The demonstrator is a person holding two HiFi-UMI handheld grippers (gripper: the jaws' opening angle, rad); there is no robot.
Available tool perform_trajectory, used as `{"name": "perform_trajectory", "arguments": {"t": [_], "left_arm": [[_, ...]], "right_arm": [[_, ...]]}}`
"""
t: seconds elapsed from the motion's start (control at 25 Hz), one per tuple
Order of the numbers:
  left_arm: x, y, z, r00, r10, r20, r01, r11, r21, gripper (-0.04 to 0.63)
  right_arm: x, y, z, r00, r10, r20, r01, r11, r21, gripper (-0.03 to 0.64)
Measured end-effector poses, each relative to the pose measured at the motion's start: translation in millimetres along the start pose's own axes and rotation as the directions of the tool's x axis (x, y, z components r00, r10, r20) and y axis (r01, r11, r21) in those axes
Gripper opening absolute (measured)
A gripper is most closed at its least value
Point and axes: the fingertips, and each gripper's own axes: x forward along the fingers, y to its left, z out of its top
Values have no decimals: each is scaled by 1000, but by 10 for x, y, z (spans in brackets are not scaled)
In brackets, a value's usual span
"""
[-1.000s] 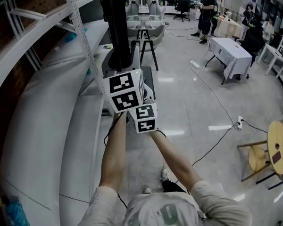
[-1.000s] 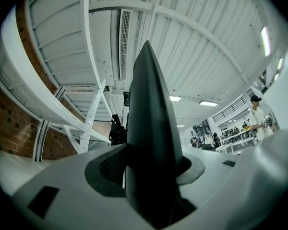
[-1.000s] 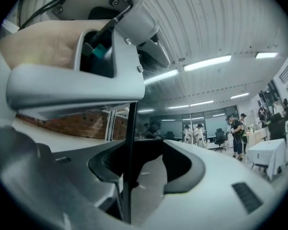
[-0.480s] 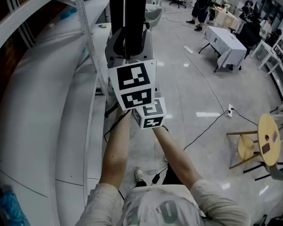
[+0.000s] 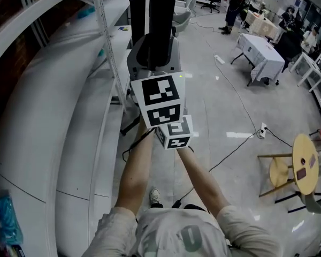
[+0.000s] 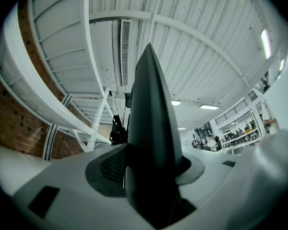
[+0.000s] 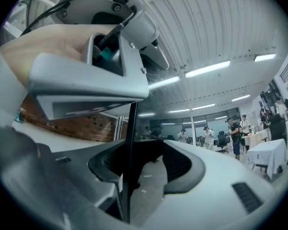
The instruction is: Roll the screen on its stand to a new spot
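The black screen (image 5: 155, 15) stands edge-on on its grey stand (image 5: 156, 59), straight ahead of me beside the shelving. In the left gripper view its dark edge (image 6: 151, 143) fills the gap, and my left gripper (image 6: 151, 186) is shut on it. In the right gripper view the screen's thin edge (image 7: 129, 166) runs along the left pad. My right gripper (image 7: 144, 176) stands open around that edge, with floor showing between it and the right pad. Both marker cubes (image 5: 161, 98) sit stacked low against the stand.
White metal shelving (image 5: 53, 90) runs along the left. A cloth-covered table (image 5: 265, 50) and several people (image 5: 235, 4) are at the back right. A cable (image 5: 241, 143) with a power strip (image 5: 263, 130) crosses the floor, and a round wooden stool (image 5: 305, 165) stands at right.
The screen, its stand and both grippers have advanced together along the shelving toward the back of the room. The person has stepped after them. Neither gripper's hold looks different.
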Motion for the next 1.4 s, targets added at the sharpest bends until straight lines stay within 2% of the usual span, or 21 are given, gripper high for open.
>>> {"name": "perform_trajectory", "arguments": {"t": [0.56,0.84,1.12,1.4], "left_arm": [[-897,-856,299,997,71,0,-71,997,20,236],[-1301,-858,407,996,90,-22,-89,996,11,216],[-1689,-1091,569,994,105,4,-105,994,17,213],[-2059,-1300,681,993,119,-3,-119,993,24,215]], "right_arm": [[-1276,-38,140,996,80,44,-80,997,3,216],[-1606,261,266,993,114,44,-114,993,-10,222],[-2054,368,371,989,139,51,-139,990,-6,224],[-2486,465,439,986,154,59,-154,988,4,224]]}}
